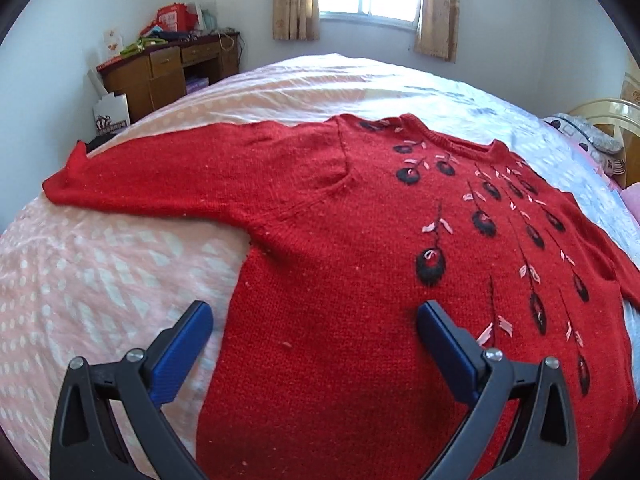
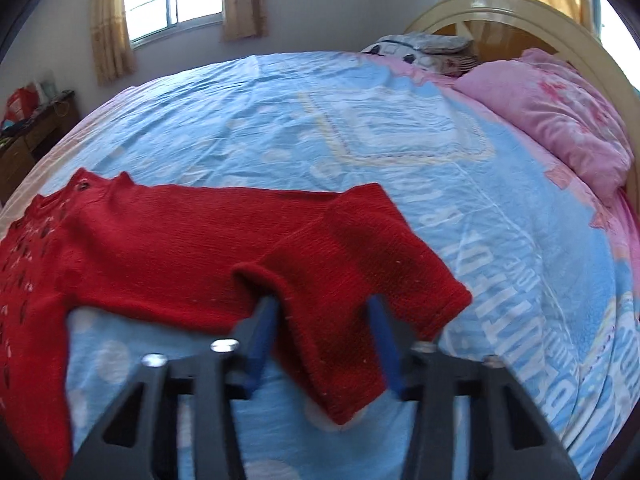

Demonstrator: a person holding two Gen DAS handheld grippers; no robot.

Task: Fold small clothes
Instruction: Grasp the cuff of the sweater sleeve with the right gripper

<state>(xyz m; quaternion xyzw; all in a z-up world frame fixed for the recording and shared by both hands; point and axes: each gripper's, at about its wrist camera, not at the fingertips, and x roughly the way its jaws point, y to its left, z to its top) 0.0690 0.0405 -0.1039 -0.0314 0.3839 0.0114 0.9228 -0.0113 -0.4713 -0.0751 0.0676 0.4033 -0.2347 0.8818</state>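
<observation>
A red knitted sweater [image 1: 328, 240] with black and pink embroidery lies face up on the bed, one sleeve [image 1: 168, 172] stretched out to the left. My left gripper [image 1: 314, 312] stands open just above the sweater's lower left side, one finger over the sheet and the other over the knit, nothing held. In the right wrist view the sweater's other sleeve [image 2: 352, 248] is bent back on itself and raised off the sheet. My right gripper [image 2: 322, 308] is shut on that sleeve near its cuff, whose end hangs down between the blue fingers [image 2: 262, 332].
The bed carries a pink patterned sheet [image 1: 100, 272] on the left and a blue printed one [image 2: 360, 128] on the right. A pink pillow [image 2: 560, 120] and a headboard [image 2: 520, 12] are at the far right. A wooden desk [image 1: 168, 68] stands by the wall under the window.
</observation>
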